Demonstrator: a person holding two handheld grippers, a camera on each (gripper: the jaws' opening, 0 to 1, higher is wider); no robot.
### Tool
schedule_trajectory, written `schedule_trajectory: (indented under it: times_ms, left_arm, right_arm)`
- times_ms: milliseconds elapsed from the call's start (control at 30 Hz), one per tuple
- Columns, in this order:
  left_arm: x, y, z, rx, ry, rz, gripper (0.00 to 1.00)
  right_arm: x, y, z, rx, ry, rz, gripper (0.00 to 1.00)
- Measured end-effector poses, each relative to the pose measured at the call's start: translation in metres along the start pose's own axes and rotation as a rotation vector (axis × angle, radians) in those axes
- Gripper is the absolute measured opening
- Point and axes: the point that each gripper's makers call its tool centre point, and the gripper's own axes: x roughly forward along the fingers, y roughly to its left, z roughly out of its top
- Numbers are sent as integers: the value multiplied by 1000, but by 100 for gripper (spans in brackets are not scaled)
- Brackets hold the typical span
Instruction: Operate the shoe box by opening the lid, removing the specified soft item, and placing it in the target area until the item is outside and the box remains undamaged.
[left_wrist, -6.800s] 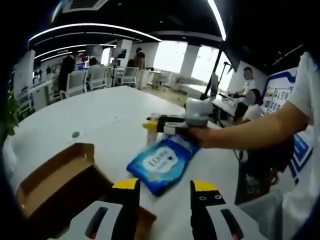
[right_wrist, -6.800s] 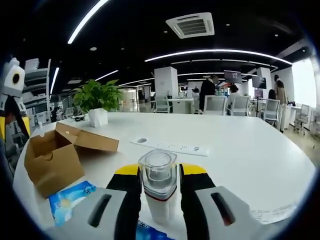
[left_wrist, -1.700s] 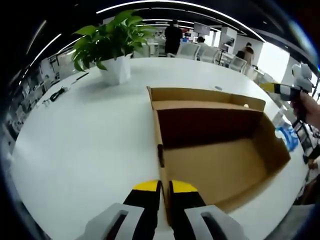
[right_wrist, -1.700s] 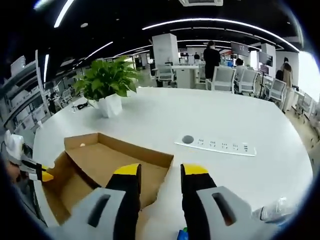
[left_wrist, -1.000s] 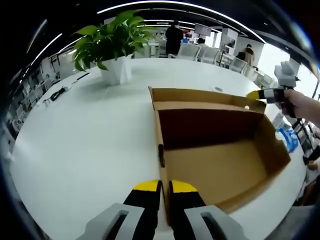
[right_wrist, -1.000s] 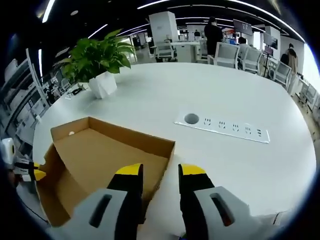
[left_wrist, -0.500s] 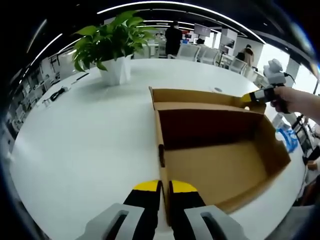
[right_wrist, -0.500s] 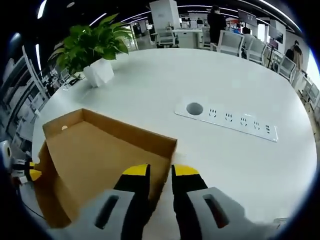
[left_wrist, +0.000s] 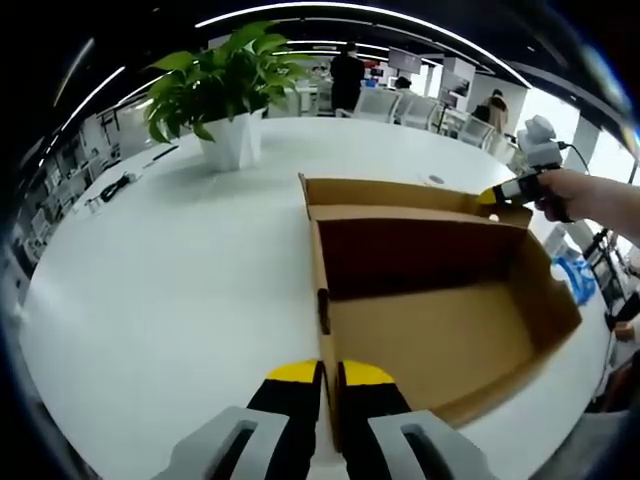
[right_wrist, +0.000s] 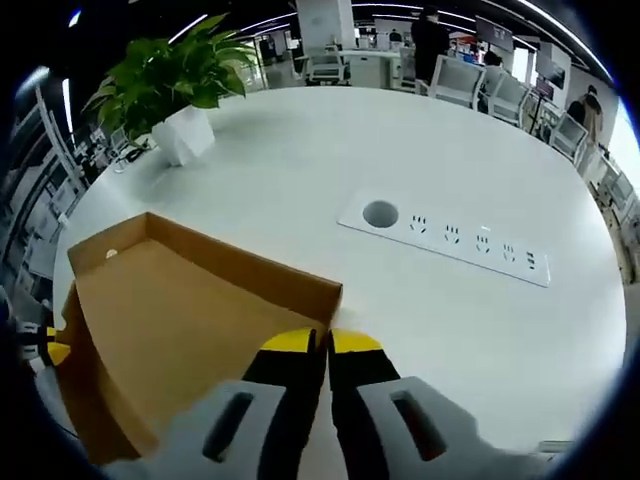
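The open cardboard shoe box (left_wrist: 430, 320) lies on the white table, its inside bare and its lid flap (left_wrist: 400, 195) folded back at the far side. My left gripper (left_wrist: 328, 372) is shut on the box's near wall at its corner. My right gripper (right_wrist: 327, 345) is shut on the cardboard edge at the opposite corner of the box (right_wrist: 190, 320). In the left gripper view that right gripper (left_wrist: 515, 190) reaches in from the right, held by a hand. A blue soft pack (left_wrist: 578, 272) lies on the table beyond the box's right side.
A potted green plant (left_wrist: 232, 95) stands on the round white table (left_wrist: 160, 270) behind the box, also the plant (right_wrist: 165, 80) at upper left. A white power strip (right_wrist: 450, 240) is set into the table. Chairs and people are far behind.
My right gripper came down onto the box's far corner and its jaws went from open to shut on the cardboard. The left gripper and the box stayed put.
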Motion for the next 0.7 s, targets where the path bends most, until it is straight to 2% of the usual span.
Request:
schedule_trajectory:
  times_ms: [200, 400, 500, 600, 700]
  left_arm:
    - [3, 1, 1, 3, 4, -2, 6]
    - [3, 1, 1, -1, 2, -1, 6]
    - [2, 1, 0, -1, 2, 1, 6]
    - [2, 1, 1, -4, 3, 5, 6]
    - [1, 3, 1, -10, 4, 12, 6]
  right_arm:
    - [1, -4, 18, 8, -76, -25, 2]
    - [-8, -6, 36, 47, -160, -30, 1]
    - [-18, -6, 44, 71, -212, -27, 0]
    - [-29, -4, 55, 92, -294, -19, 0]
    - [-42, -2, 57, 101, -347, -21, 0]
